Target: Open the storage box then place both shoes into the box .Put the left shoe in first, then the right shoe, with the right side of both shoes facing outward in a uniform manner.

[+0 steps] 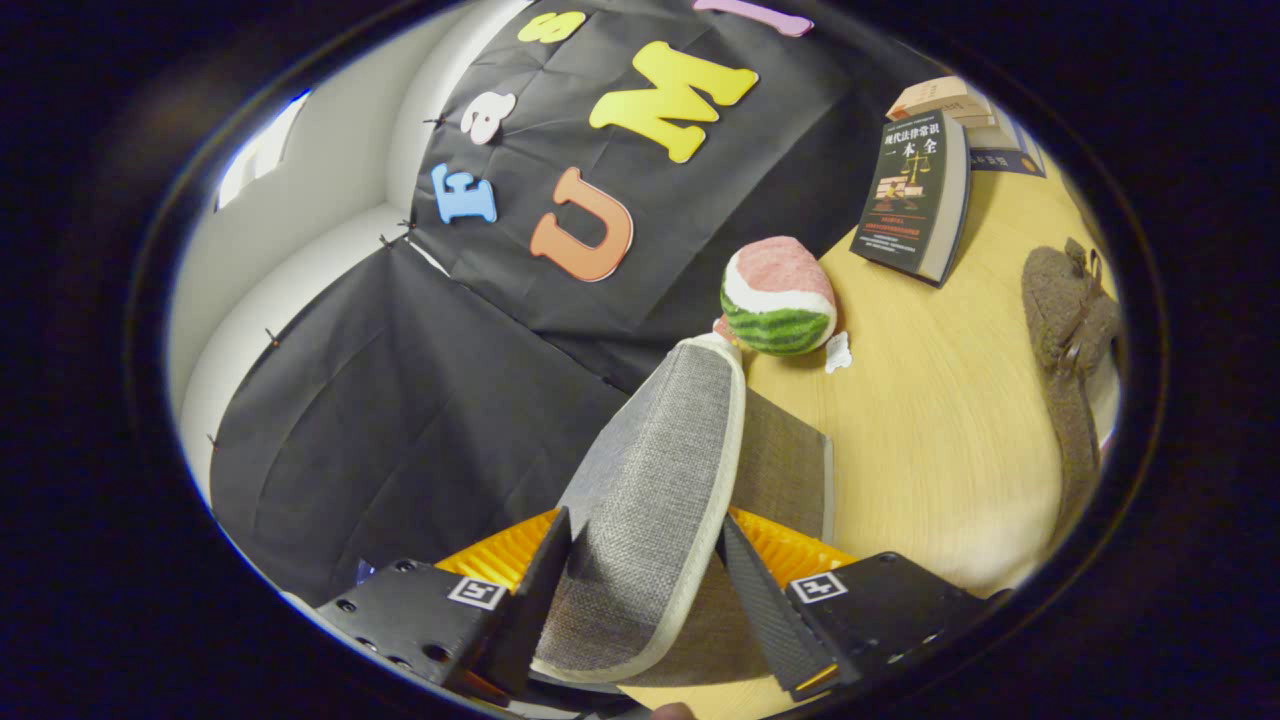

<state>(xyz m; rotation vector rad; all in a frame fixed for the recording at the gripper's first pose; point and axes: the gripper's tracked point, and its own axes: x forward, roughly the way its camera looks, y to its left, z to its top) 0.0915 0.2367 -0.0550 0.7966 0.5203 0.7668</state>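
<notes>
A grey fabric shoe (pixel 660 430) with a cream rim stands on edge between my fingers, its far end reaching toward the booth wall. My gripper (pixel 645 520) is shut on it, one finger pressing on each side. Just behind the shoe lies a flat grey-brown fabric panel (pixel 790 465) on the wooden table (pixel 940 430); it looks like part of the storage box, but I cannot tell which part. The shoe hides the rest of the box.
Beyond the shoe a watermelon plush ball (pixel 778 295) rests by the wall, with a small white tag (pixel 838 352) beside it. A dark book (pixel 915 195) and a stack of books (pixel 950 100) lie farther back. A brown fuzzy object (pixel 1070 320) lies along the table's right side.
</notes>
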